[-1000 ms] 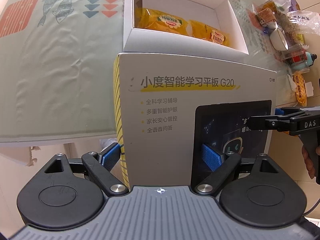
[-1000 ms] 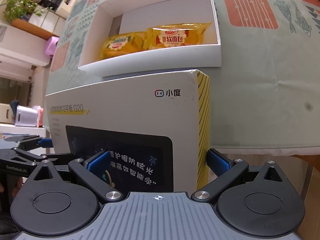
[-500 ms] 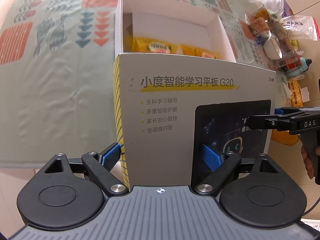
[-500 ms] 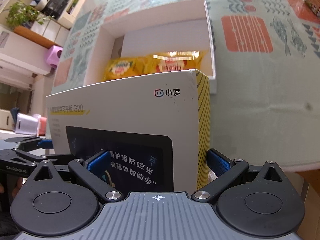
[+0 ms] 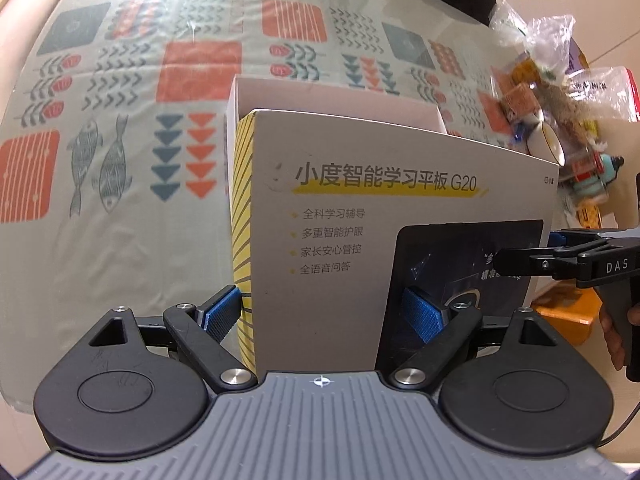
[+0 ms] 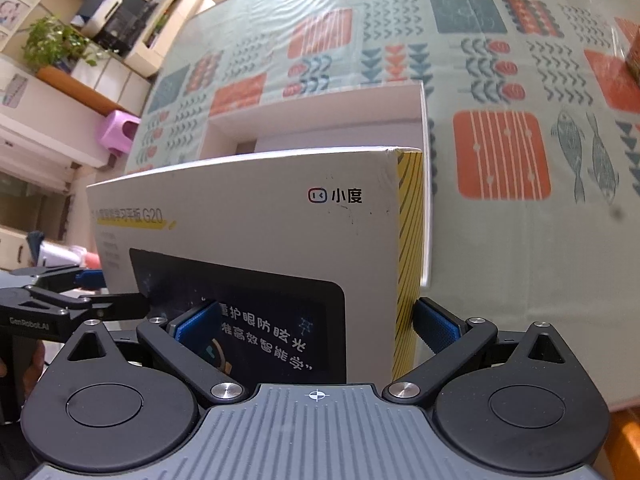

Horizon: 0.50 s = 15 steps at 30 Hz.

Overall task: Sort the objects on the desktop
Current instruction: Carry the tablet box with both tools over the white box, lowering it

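Lid (image 5: 360, 200) hovering over box (image 5: 240, 92), both grippers pinching it.
You are gripping its ends with left gripper (image 5: 324, 312) and right gripper (image 6: 316, 320); closing is left, clutter (image 5: 560, 112) is waiting unsorted.

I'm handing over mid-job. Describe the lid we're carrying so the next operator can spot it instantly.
On the patterned tablecloth sits an open white box base; the lid is held in front of it by the left gripper and right gripper, one at each end. Unlike the plain white base, it is grey, with yellow-striped sides, a tablet picture and "G20" printed on it.
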Each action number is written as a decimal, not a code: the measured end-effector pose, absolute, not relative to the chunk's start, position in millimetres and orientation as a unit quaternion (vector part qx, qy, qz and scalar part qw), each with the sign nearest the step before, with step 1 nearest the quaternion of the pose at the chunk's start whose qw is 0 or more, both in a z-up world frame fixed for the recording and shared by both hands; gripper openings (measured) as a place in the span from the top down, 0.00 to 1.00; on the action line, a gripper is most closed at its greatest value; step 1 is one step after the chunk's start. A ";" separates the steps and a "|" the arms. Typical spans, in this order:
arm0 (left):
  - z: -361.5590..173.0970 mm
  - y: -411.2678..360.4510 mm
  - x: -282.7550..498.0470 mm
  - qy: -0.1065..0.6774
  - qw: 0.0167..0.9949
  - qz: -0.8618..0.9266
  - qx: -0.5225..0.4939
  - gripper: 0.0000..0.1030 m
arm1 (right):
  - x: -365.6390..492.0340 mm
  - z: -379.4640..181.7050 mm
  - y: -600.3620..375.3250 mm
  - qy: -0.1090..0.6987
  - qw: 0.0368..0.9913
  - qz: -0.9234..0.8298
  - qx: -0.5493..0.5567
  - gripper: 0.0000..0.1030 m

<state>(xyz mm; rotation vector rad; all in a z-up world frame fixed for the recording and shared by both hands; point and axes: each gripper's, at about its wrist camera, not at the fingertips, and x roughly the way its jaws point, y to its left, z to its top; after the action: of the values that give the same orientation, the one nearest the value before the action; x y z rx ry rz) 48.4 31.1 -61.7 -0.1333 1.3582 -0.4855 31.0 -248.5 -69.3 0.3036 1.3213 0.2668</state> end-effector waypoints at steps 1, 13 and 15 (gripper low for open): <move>-61.6 30.1 52.5 0.620 0.750 -0.221 -0.062 0.00 | 36.8 -68.6 -248.8 0.609 0.771 0.123 0.137 0.00; -71.1 26.7 93.7 0.623 0.750 -0.209 -0.081 0.00 | 87.8 -70.7 -253.3 0.613 0.770 0.129 0.119 0.00; -73.0 25.7 100.4 0.624 0.749 -0.206 -0.082 0.00 | 95.8 -73.6 -253.9 0.615 0.768 0.130 0.120 0.00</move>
<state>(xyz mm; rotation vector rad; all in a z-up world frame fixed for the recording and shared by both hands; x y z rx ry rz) 100.4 25.7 -73.0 -0.1793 1.3646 -0.4508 95.8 -253.9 -73.6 0.2613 1.3346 0.2814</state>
